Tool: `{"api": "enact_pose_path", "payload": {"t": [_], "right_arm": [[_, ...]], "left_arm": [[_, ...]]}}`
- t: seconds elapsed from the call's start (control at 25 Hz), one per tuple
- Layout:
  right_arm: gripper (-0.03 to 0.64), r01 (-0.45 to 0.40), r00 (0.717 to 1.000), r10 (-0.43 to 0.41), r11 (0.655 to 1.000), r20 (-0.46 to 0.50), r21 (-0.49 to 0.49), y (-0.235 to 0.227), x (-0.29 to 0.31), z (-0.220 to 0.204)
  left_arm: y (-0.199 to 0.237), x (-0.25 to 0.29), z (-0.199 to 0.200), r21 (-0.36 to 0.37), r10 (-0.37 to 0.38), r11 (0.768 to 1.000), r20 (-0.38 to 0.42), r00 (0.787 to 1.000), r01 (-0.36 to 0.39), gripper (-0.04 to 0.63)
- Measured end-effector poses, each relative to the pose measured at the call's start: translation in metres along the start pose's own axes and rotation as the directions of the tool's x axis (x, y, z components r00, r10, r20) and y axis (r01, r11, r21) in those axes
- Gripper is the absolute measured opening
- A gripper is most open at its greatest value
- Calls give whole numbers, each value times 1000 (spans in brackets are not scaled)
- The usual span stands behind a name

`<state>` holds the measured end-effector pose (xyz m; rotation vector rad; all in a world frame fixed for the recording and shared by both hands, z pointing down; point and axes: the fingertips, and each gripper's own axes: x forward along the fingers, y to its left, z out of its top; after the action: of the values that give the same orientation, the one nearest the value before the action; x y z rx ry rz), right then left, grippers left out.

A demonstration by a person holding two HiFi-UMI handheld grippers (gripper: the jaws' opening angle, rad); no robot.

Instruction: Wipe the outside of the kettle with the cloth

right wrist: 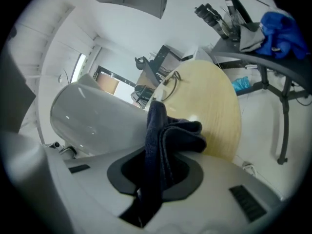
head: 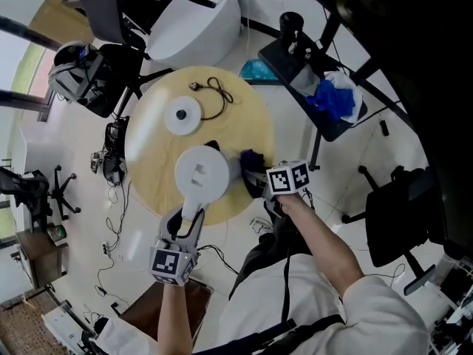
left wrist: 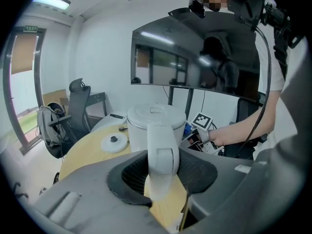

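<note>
- White plastic kettle [head: 201,172]: stands upright, lid closed, on the round pale wooden table [head: 148,161]. In the head view it sits toward the table's 6 o'clock edge.
- Left gripper [head: 188,224]: reaches in from 6 o'clock. Its jaws are partly closed and clamped on the kettle handle [left wrist: 162,155], one pad on each side.
- Right gripper [head: 255,180]: comes in at the kettle's 4 o'clock. Its jaws are pinched tight on a bunched dark blue cloth [right wrist: 168,135], which sticks out past the fingertips.
- The cloth lies against the kettle's outer wall at about 3 o'clock.
- White round kettle base [head: 183,116]: lies flat on the table at 12 o'clock of the kettle, apart from it.
- Black cord [head: 214,95]: lies looped at 1 o'clock of the base.
</note>
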<state>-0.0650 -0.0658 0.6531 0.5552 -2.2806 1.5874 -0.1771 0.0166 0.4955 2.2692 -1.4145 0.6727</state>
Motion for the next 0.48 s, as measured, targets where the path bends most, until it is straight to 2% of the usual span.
{"api": "enact_pose_path", "payload": {"t": [0.32, 0.48], "right_arm": [[67, -102, 986, 119, 984, 114, -148, 94, -42, 35], [67, -148, 972, 180, 969, 153, -200, 135, -58, 49]], "left_arm": [[-2, 6, 0, -87, 102, 991, 5, 995, -101, 166], [-2, 10, 1, -118, 154, 981, -25, 988, -156, 166]]}}
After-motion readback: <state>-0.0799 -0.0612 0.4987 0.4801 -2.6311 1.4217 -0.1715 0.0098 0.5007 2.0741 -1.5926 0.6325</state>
